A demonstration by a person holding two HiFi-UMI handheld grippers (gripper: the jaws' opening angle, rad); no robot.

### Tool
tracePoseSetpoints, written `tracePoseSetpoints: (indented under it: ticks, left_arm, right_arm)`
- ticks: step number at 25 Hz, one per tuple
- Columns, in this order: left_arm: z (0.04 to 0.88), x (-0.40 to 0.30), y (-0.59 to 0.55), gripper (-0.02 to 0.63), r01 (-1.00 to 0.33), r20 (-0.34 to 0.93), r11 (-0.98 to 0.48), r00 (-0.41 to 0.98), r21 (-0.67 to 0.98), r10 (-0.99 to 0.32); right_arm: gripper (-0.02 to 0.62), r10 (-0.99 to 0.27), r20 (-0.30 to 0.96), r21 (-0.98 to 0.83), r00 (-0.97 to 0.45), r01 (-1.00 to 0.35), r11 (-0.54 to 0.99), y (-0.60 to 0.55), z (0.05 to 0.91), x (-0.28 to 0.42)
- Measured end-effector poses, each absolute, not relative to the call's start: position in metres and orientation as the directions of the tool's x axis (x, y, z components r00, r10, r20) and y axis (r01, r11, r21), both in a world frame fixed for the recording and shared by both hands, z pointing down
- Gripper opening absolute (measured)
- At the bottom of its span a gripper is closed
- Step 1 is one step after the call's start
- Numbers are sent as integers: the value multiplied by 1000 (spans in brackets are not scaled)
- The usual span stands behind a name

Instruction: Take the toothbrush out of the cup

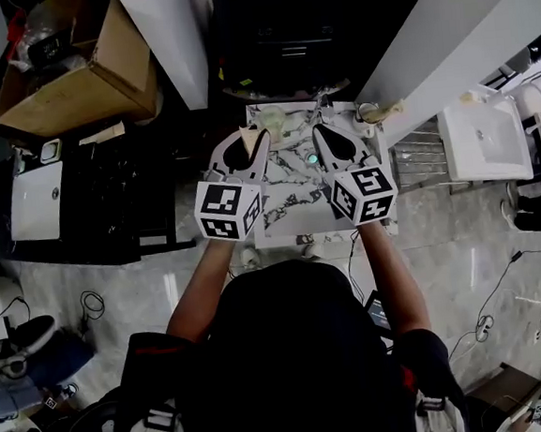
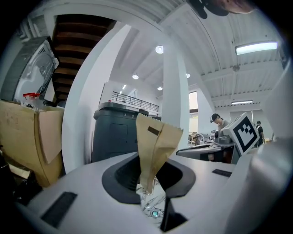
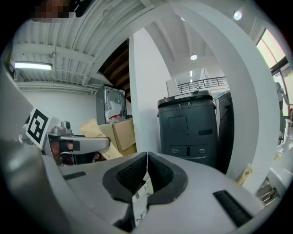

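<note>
The left gripper [image 2: 149,188] is pinching an upright brown packet [image 2: 155,146], the right gripper [image 3: 146,157] a white slip [image 3: 141,201], over a marble counter [image 1: 292,197]. A cup [image 1: 271,119] is sitting beyond them; the toothbrush cannot be made out.

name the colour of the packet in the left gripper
Tan brown packet; clearest in the left gripper view.

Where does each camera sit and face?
Head view: on the person's head, facing steeply down at the marble counter; arms, left gripper, right gripper show.
Left gripper view: on that gripper, facing roughly level; jaws hold a brown packet.
Right gripper view: on that gripper, likewise; jaws pinch a white strip.
Both show the grey bin.
</note>
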State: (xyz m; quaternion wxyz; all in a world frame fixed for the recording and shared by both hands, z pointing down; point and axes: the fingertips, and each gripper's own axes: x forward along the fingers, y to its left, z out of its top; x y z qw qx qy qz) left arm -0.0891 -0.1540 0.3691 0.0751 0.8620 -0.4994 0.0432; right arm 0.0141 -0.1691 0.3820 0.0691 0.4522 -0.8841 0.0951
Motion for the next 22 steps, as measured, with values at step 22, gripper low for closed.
tracePoseSetpoints:
  ticks: [22]
  left_arm:
    - [394,36,-176,83,-855,198,-506,519,114,-832]
  right_arm:
    - [34,-789,260,-149,-557,-830,538,-204,419,143]
